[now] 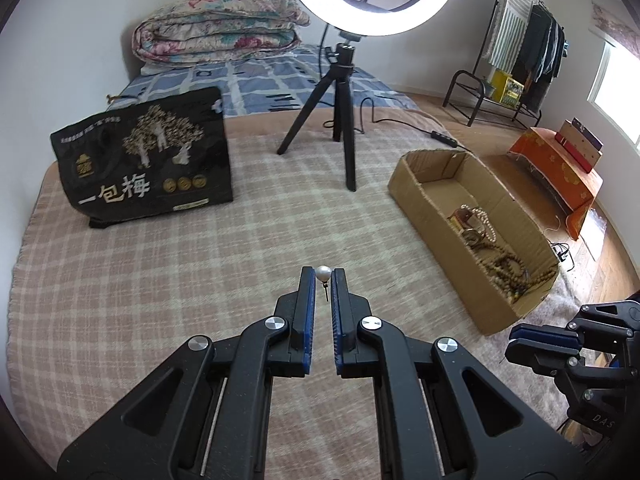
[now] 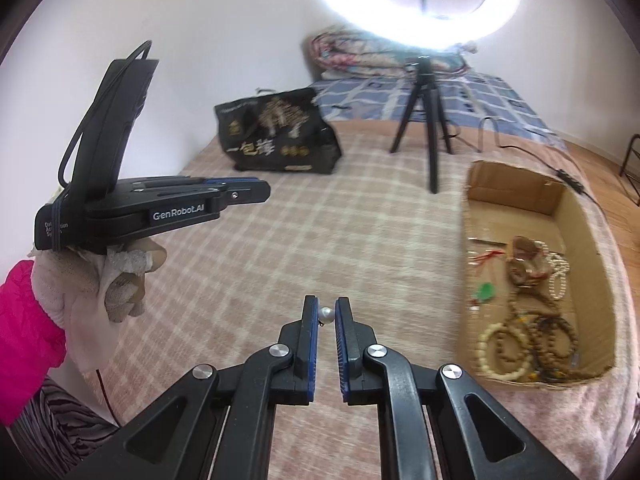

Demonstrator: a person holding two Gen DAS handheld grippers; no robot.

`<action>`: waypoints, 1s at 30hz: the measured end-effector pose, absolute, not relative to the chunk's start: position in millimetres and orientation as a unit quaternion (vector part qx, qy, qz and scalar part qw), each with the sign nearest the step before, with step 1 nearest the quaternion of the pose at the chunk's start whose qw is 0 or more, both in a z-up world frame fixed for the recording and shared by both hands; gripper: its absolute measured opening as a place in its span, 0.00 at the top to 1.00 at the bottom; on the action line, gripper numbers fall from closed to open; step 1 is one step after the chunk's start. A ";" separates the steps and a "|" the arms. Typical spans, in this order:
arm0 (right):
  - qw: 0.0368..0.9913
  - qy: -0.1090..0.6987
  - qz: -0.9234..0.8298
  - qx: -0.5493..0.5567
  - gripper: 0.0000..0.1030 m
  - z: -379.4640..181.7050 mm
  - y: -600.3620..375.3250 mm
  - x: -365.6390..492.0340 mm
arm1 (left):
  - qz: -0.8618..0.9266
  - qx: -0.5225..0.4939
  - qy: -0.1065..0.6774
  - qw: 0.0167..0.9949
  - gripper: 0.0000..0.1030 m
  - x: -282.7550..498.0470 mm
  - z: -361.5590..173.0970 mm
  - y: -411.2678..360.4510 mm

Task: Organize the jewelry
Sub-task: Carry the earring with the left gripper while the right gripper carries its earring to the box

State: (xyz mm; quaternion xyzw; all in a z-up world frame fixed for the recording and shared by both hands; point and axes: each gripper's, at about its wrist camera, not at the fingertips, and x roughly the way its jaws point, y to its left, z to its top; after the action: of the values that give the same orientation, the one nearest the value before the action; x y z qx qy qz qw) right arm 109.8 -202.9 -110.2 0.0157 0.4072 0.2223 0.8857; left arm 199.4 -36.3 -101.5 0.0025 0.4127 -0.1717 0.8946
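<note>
Both grippers, left (image 1: 322, 276) and right (image 2: 326, 314), are each pinching a pearl earring (image 1: 323, 273) at the fingertips, risking slippage before reaching the cardboard box (image 1: 420, 200) at right.

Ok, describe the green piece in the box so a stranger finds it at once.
Start at the open cardboard box on the checked bedspread. Among the jewelry on its floor, look to the left of the brown bead strands. The small pendant is the only bright green thing there.
</note>
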 end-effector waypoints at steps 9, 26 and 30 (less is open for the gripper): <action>0.897 0.399 0.188 0.035 0.94 -102.1 -250.1 111.6 | -0.195 0.004 0.397 0.897 0.95 213.3 -87.4 -87.1; 0.901 0.403 0.155 0.041 0.94 -103.5 -293.6 128.9 | -0.224 -0.009 0.384 0.896 0.95 247.9 -81.5 -162.5; 0.900 0.407 0.151 0.041 0.94 -106.4 -298.3 133.3 | -0.227 -0.017 0.387 0.894 0.95 256.0 -85.3 -174.6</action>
State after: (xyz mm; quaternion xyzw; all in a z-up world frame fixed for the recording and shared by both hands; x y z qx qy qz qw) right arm 133.3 -298.3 -106.4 0.0407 0.4069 0.1515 0.8999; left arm 256.0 -174.6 -85.3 -0.0169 0.3866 -0.2273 0.8936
